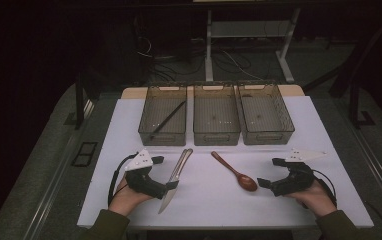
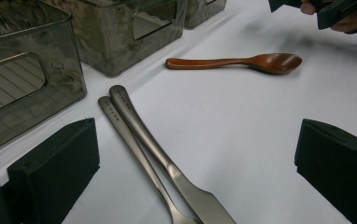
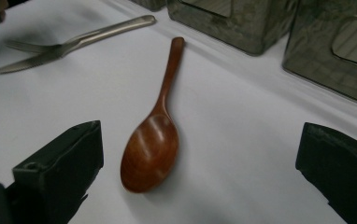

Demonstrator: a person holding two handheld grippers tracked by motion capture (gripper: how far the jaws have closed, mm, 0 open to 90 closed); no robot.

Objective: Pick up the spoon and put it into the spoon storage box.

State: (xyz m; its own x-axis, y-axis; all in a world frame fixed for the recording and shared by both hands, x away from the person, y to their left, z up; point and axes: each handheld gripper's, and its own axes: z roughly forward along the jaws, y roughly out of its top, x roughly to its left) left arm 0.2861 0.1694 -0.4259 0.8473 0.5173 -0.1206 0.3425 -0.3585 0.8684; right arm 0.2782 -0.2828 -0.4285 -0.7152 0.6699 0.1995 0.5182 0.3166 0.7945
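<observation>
At centre frame, the wooden spoon [image 1: 235, 172] lies diagonally, bowl nearest the open-jawed right gripper [image 1: 266, 184]; the left gripper [image 1: 170, 185], also open, straddles the knife [image 1: 173, 183].

Between the left gripper's [image 2: 195, 172] jaws, the knife [image 2: 167, 163] blade and fork [image 2: 139, 158] head run off the bottom edge

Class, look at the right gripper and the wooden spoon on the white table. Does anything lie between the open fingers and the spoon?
Nothing visible does. The right gripper sits open just beside the bowl of the wooden spoon, with bare table between them. The knife and fork lie farther off, beyond the spoon.
</observation>
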